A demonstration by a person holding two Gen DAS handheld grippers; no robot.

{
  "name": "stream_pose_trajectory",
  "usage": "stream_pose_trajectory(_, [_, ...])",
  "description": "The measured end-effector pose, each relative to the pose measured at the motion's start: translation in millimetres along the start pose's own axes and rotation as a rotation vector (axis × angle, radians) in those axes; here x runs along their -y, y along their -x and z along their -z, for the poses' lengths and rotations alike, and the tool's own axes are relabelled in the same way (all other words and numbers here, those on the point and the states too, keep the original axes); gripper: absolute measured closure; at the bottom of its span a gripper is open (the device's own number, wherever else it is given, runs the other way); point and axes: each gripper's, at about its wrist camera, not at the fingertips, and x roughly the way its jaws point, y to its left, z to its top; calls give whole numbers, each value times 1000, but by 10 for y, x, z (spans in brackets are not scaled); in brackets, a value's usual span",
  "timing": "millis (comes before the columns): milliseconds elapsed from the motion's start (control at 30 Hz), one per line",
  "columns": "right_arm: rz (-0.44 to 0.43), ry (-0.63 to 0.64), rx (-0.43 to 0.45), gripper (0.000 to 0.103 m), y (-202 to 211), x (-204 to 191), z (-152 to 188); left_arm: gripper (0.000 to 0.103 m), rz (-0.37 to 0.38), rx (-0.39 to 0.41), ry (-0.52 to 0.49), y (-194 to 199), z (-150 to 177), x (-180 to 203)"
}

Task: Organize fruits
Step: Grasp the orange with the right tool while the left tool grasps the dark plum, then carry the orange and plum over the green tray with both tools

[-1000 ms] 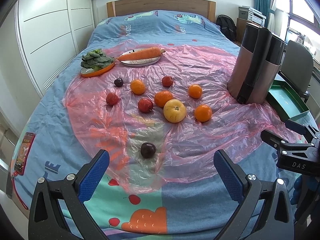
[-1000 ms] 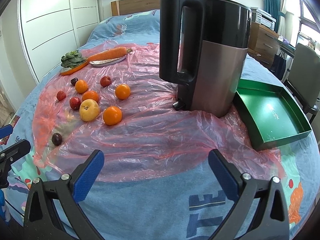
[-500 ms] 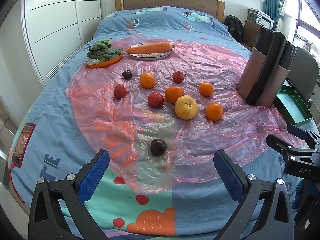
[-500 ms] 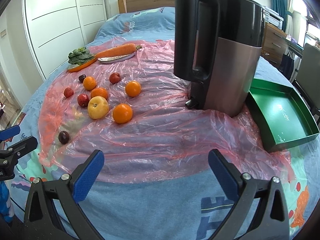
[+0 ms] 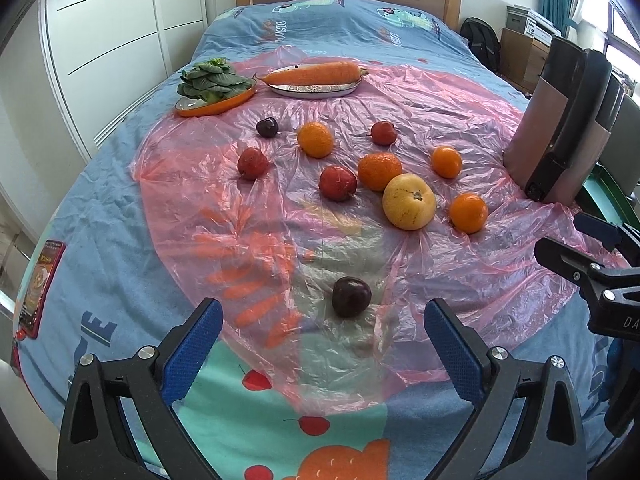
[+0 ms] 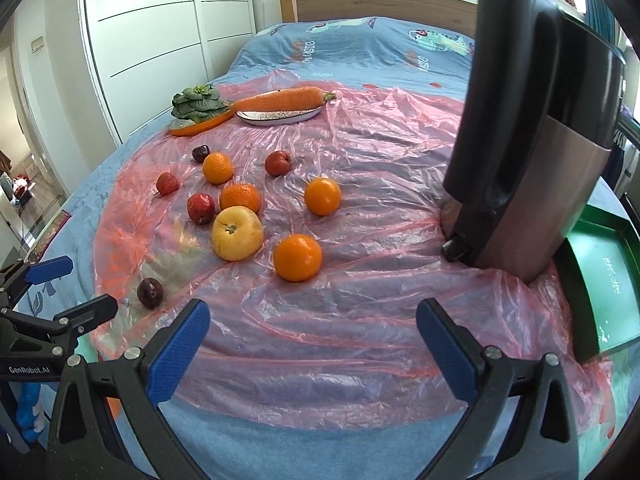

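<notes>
We see our left gripper wide apart, its jaws just closing a little, with a dark plum lying between them on the pink plastic sheet; our right gripper gapes empty; the oranges sit farther off.

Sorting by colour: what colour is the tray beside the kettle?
Green tray; right wrist view shows it best.

Pink translucent sheet, blue cartoon-print bedspread, orange tangerines, dark plum, green tray.
</notes>
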Motion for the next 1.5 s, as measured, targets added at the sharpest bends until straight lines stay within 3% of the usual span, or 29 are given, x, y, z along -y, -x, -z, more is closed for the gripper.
stream_pose_trajectory(533, [-123,11,-87,0,-730,-38,-276,41,61,-73,2,-410,-51,7])
stream_pose_trajectory(600, [-135,7,-96,12,-781,-27,-282,48,76,-81,7,-442,-59,7])
stream_pose_trajectory(700, [-140,7,-102,18,-819,-11,-289,55,90,-90,7,-478,-58,11])
stream_pose_trajectory(1233, [-126,28,-136,27,-959,-34,-246,71,87,-118,-51,-585,14,110])
stream_pose_trajectory(1333, [-131,23,-143,28,-981,-27,-234,80,91,-126,-62,-602,21,130])
stream_pose_trajectory(1500, [-147,13,-151,29,-989,0,-240,80,94,-127,-61,-590,12,121])
